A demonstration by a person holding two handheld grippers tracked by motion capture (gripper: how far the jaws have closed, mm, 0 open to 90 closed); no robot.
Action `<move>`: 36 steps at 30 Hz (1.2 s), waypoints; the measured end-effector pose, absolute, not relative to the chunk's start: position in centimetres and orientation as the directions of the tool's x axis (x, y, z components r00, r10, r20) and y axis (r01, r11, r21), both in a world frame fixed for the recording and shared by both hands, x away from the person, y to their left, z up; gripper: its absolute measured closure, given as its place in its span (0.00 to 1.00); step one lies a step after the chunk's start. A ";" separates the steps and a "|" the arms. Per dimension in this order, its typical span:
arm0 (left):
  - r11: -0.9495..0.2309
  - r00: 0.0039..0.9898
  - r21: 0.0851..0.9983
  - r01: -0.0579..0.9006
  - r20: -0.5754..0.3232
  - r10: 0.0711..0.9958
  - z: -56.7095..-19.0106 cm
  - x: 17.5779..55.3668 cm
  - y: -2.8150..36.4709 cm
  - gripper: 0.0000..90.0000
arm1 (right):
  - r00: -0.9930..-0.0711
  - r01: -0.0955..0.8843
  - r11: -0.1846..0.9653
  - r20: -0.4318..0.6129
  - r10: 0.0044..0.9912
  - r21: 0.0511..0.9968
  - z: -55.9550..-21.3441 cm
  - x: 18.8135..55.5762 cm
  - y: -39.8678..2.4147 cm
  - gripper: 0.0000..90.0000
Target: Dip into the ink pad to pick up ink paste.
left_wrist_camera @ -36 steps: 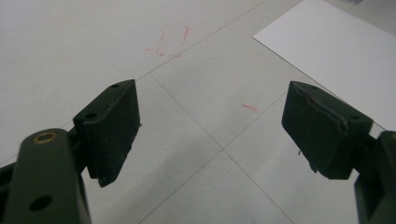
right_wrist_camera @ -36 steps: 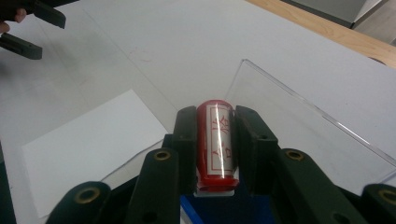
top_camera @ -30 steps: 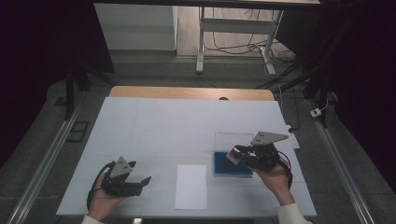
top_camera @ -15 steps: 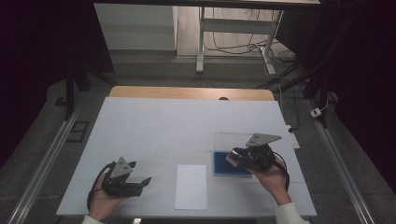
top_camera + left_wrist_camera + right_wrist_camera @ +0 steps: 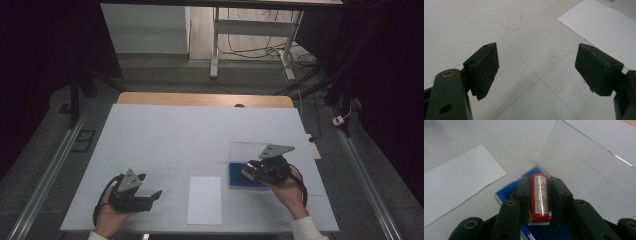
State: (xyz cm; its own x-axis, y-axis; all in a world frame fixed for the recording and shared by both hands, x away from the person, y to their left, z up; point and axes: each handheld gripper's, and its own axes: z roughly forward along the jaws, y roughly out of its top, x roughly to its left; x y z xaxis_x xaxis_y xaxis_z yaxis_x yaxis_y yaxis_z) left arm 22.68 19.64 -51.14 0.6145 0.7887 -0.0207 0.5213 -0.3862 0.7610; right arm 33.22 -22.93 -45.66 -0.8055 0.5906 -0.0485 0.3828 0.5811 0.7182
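While the right gripper point(image 5: 539, 202) clamped the red stamp point(image 5: 540, 196) over the blue ink pad point(image 5: 245, 177), a tilt could smear ink. At 7 o'clock, the left gripper point(image 5: 536, 67) idled, jaws open.

There are two grippers: the left gripper point(image 5: 150, 196) and the right gripper point(image 5: 248, 171). One red stamp point(image 5: 539, 195) is there. One blue ink pad point(image 5: 240, 175) lies in one clear case, with its lid point(image 5: 586, 170) raised. One white sheet of paper point(image 5: 205, 200) lies on one table point(image 5: 200, 135).
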 end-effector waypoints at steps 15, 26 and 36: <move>-0.390 0.617 0.758 0.523 -0.021 0.787 -51.3 22.7 19.6 0.22 | -0.797 0.394 0.609 -0.075 0.600 0.688 -47.1 33.7 -22.6 0.78; -0.393 0.616 0.756 0.524 -0.017 0.788 -51.3 22.7 19.7 0.22 | -0.796 0.389 0.622 -0.093 0.599 0.680 -47.5 33.7 -22.4 0.78; -0.392 0.618 0.756 0.524 -0.021 0.786 -51.3 22.7 19.6 0.22 | -0.795 0.388 0.623 -0.095 0.599 0.679 -47.6 33.8 -22.5 0.78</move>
State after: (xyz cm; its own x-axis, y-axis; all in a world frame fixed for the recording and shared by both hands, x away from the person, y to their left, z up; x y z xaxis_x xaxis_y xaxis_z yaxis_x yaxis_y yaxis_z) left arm 22.71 19.59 -51.33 0.6184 0.7856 -0.0209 0.5241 -0.3924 0.7558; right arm 33.76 -22.49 -47.61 -0.7949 0.5992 -0.0953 0.3881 0.6229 0.6793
